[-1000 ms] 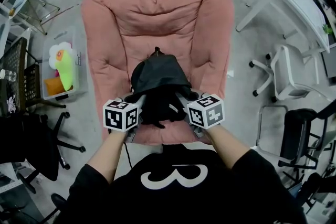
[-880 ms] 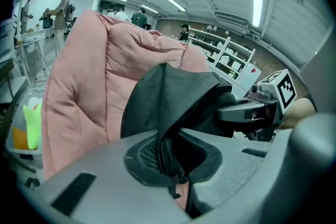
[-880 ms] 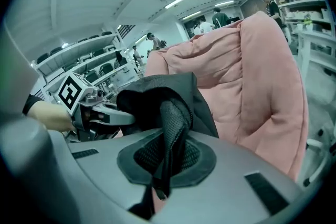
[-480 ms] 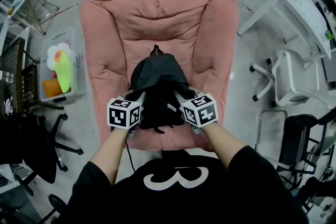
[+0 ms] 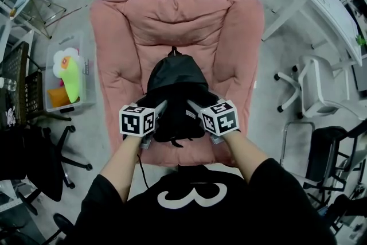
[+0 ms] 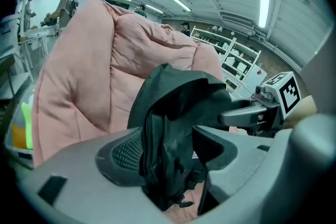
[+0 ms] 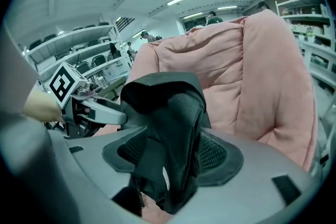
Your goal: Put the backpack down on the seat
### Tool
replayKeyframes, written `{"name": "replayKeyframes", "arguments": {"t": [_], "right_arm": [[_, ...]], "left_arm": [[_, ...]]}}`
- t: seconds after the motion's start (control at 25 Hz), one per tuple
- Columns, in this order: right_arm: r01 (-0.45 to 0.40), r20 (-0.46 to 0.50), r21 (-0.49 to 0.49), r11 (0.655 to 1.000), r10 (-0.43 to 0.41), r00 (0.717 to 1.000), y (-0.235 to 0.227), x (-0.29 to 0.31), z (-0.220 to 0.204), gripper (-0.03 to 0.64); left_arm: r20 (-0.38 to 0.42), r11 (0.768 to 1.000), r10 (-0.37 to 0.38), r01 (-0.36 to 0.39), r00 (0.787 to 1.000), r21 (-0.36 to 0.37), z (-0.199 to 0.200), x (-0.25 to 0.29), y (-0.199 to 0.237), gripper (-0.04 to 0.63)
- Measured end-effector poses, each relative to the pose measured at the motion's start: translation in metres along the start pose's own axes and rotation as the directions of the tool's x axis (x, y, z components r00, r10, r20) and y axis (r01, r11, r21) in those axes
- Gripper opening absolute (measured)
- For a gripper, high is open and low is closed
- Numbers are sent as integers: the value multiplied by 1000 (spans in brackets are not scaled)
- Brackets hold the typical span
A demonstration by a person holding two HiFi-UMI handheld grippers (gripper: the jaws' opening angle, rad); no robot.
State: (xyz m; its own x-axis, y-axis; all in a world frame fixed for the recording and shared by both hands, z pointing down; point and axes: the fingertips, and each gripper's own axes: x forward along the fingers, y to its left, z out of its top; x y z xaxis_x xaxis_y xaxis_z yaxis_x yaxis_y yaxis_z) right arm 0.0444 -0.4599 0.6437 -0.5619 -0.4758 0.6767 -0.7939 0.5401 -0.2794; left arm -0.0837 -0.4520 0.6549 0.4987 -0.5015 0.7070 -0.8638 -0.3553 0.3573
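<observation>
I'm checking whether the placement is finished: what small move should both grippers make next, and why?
Probably draw both straight back toward the person. The backpack rests on the pink seat, and the left gripper and right gripper are opening their fingers, with backpack fabric between them.

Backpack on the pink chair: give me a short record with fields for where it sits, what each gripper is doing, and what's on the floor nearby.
backpack: black, set on the cushion of the pink chair, toward the front edge
left gripper: jaws opening, backpack fabric between them
right gripper: jaws opening, backpack fabric between them
floor, left of chair: clear bin with colourful toys
floor, right of chair: white office chair
task status: backpack down on the seat, being let go
</observation>
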Motion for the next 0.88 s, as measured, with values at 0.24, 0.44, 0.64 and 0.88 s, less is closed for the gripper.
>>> {"name": "replayKeyframes", "arguments": {"t": [0.24, 0.44, 0.64, 0.88], "right_arm": [[89, 28, 45, 995, -90, 996, -17, -24, -2, 273], [97, 52, 56, 994, -100, 994, 5, -61, 1, 273], [39, 104, 48, 998, -43, 994, 57, -108, 13, 273], [-117, 238, 15, 993, 110, 965, 132, -168, 39, 268]], "left_arm": [[28, 999, 26, -27, 999, 39, -9, -26, 6, 314], [41, 1000, -14, 13, 999, 20, -14, -62, -4, 316], [82, 997, -75, 74, 994, 13, -5, -110, -34, 316], [168, 976, -215, 207, 962, 63, 8, -175, -90, 295]]}}
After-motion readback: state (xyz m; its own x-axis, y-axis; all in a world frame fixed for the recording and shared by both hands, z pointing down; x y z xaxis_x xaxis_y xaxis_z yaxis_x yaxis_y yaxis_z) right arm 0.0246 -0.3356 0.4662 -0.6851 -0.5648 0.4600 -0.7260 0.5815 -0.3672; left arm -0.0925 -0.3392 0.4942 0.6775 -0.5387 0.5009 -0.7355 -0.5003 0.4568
